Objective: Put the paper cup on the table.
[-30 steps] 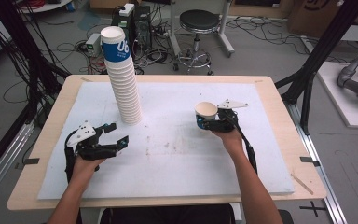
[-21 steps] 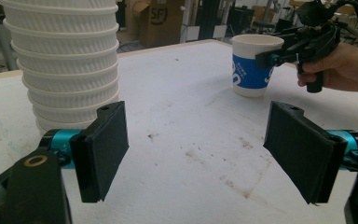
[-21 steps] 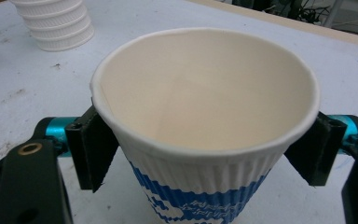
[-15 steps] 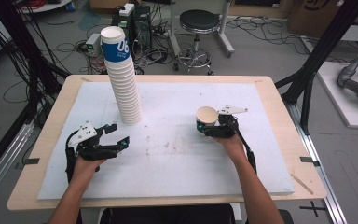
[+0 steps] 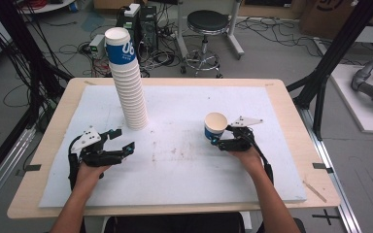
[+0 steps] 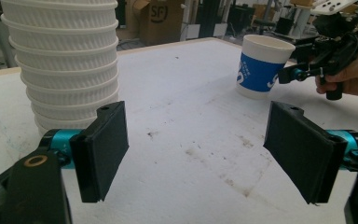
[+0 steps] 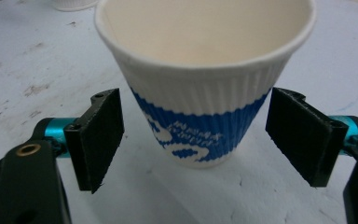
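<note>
A round black stool (image 5: 205,22) stands on the grey floor (image 5: 272,53) behind the wooden table (image 5: 281,97), near many cables (image 5: 68,48)

On the white mat (image 5: 184,184) covering the table (image 5: 291,102), the cup stack (image 5: 128,92) stands at the rear left, the single cup (image 5: 215,127) right of centre. The right gripper (image 5: 219,139) sits just behind that cup's right side; the left gripper (image 5: 121,141) lies front-left, before the stack
</note>
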The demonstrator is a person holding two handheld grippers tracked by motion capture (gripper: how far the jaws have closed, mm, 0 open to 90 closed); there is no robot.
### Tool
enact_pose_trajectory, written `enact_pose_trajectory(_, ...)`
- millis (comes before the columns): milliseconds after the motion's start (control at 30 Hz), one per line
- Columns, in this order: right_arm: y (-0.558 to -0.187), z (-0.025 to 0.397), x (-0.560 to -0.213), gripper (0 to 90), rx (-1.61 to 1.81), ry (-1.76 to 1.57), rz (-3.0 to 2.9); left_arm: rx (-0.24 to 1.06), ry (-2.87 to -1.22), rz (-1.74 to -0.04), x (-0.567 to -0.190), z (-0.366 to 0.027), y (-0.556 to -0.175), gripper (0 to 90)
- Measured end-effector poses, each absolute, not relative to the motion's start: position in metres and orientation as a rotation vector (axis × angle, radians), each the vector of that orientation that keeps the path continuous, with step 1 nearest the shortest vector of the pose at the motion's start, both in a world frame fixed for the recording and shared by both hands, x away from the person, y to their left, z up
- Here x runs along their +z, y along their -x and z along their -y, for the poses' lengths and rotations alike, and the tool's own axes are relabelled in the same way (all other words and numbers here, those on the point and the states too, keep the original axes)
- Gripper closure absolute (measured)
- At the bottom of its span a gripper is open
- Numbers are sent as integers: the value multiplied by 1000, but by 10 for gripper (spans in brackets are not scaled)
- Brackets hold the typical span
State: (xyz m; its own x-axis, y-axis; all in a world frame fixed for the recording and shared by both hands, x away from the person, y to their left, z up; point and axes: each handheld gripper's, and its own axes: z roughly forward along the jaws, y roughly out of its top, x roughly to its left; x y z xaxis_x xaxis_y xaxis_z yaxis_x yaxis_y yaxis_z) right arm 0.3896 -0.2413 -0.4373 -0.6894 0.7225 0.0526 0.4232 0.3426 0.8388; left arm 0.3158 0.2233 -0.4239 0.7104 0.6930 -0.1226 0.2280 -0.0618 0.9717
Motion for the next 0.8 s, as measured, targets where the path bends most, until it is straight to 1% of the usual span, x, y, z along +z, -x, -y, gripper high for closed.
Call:
enact_pose_trajectory(167, -380, 251, -431, 196, 1288, -1010, -2267, 444, -1628, -757, -424, -223, -317, 214)
enact_pose_trajectory(300, -364, 264, -418, 196, 1321, -989, -2218, 434, -1613, -756, -424, -222, -318, 214)
enact_pose_trajectory(500, -349, 279, -410, 197, 1370, -969, -2148, 438, -1607, -757, -424, -222, -319, 214)
enact_pose_trajectory(800, -331, 288, -401, 197, 1413, -931, -2088, 447, -1613, -743, -422, -218, -315, 214)
